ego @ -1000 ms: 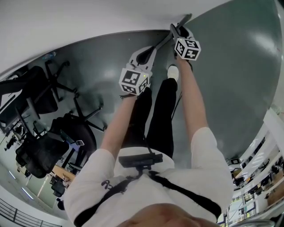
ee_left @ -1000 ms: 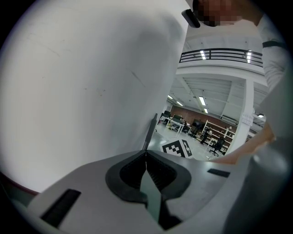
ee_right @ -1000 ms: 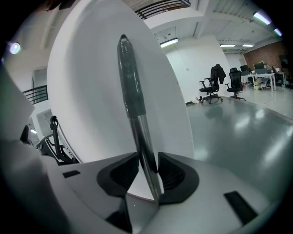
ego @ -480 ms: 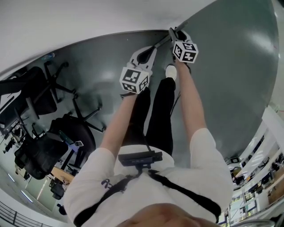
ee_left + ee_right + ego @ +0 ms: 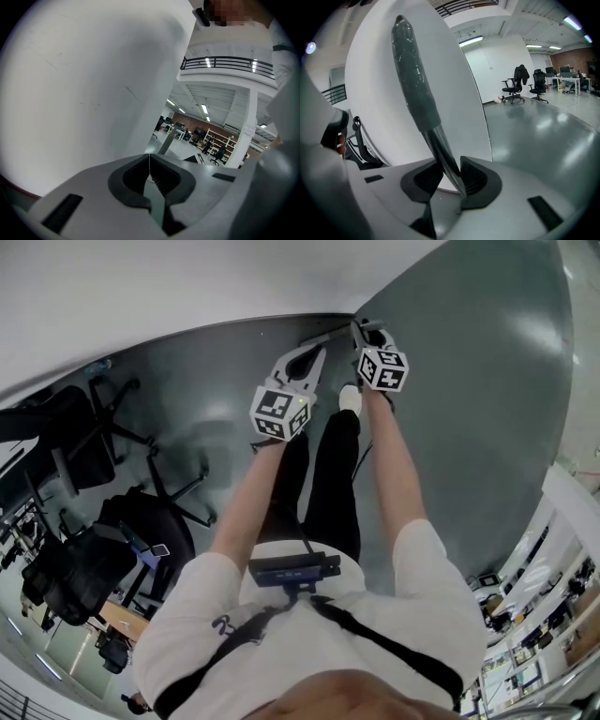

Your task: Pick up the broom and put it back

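The broom shows in the right gripper view as a dark green grip (image 5: 412, 79) on a metal shaft (image 5: 446, 161) that rises up and to the left in front of a white wall. My right gripper (image 5: 449, 174) is shut on that shaft; its jaws have just closed tighter on it. In the head view the right gripper (image 5: 364, 332) is at the foot of the wall, and the handle (image 5: 330, 336) is only a thin line there. My left gripper (image 5: 305, 357) is just left of it. Seen in its own view, the left gripper (image 5: 149, 157) is shut and holds nothing. The broom's head is hidden.
A white curved wall (image 5: 187, 287) meets the grey floor (image 5: 469, 409) right ahead of both grippers. Black office chairs (image 5: 103, 427) stand to the left. The person's legs and white shoe (image 5: 350, 399) are below the grippers. More chairs (image 5: 515, 86) stand far across the hall.
The right gripper with the broom handle has shifted a little left along the wall's foot. The left gripper has edged upward beside it, still shut.
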{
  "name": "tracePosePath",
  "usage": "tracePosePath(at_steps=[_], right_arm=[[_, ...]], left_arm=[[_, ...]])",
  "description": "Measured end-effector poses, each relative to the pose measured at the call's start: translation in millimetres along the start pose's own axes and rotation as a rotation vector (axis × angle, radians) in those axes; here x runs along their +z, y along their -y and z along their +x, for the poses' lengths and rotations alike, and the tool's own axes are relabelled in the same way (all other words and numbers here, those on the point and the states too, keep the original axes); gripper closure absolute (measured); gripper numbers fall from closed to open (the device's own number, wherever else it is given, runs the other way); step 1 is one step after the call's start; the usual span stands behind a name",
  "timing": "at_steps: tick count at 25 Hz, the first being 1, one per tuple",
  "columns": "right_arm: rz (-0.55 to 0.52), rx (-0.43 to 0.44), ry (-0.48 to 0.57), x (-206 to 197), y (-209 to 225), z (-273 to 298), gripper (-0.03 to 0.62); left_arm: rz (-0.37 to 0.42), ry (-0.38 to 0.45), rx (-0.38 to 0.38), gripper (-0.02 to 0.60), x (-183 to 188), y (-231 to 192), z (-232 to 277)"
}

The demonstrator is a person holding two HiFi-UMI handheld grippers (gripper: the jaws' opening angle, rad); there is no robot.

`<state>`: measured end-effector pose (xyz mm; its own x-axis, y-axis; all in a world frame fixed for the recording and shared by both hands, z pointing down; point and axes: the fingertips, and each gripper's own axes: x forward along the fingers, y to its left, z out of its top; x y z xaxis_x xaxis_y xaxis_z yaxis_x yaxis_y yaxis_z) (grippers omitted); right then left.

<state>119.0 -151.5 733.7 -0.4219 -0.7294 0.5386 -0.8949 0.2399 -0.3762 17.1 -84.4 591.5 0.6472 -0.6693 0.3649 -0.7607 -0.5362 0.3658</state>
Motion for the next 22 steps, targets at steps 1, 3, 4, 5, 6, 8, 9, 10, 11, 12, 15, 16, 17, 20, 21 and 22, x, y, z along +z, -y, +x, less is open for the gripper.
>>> tracePosePath(at_steps=[1, 3, 4, 5, 6, 8, 9, 10, 11, 12, 15, 16, 17, 20, 21, 22], right_arm=[[0.001, -0.001, -0.001, 1, -2, -3, 0.482], [-0.002, 0.0, 0.004, 8, -7, -13, 0.482], [-0.005, 0.0, 0.011, 14, -10, -19, 0.484], [-0.009, 0.0, 0.018, 21, -13, -26, 0.484], [-0.01, -0.001, 0.027, 28, -16, -34, 0.484], [-0.005, -0.006, 0.05, 42, -24, -50, 0.484], [-0.003, -0.01, 0.063, 50, -29, -59, 0.484], [-0.004, -0.013, 0.079, 60, -33, -67, 0.484], [-0.007, -0.017, 0.097, 71, -36, -75, 0.484], [-0.013, -0.02, 0.117, 83, -39, -83, 0.484], [-0.035, -0.031, 0.169, 115, -49, -106, 0.484], [-0.046, -0.033, 0.183, 124, -56, -114, 0.484], [-0.058, -0.034, 0.196, 133, -63, -121, 0.484], [-0.088, -0.03, 0.242, 159, -89, -145, 0.484], [-0.095, -0.026, 0.26, 168, -98, -154, 0.484], [-0.101, -0.023, 0.281, 178, -105, -163, 0.484]], left_arm=[[0.001, 0.003, -0.009, 0.569, 3, 2, -1], [0.007, 0.01, -0.024, 0.569, 10, 9, -5], [0.01, 0.015, -0.03, 0.569, 15, 13, -7], [0.012, 0.021, -0.033, 0.569, 20, 17, -10], [0.013, 0.026, -0.031, 0.569, 26, 20, -12], [0.013, 0.029, -0.016, 0.569, 37, 23, -20], [0.014, 0.029, -0.006, 0.569, 43, 23, -24], [0.017, 0.033, 0.002, 0.569, 50, 23, -28], [0.021, 0.04, 0.009, 0.569, 58, 23, -31], [0.026, 0.051, 0.015, 0.569, 66, 23, -33], [0.046, 0.085, 0.033, 0.569, 92, 24, -41], [0.06, 0.095, 0.042, 0.569, 100, 25, -46], [0.082, 0.104, 0.054, 0.569, 108, 25, -50], [0.148, 0.133, 0.084, 0.569, 133, 28, -67], [0.158, 0.145, 0.089, 0.569, 142, 29, -73], [0.16, 0.157, 0.093, 0.569, 150, 31, -77]])
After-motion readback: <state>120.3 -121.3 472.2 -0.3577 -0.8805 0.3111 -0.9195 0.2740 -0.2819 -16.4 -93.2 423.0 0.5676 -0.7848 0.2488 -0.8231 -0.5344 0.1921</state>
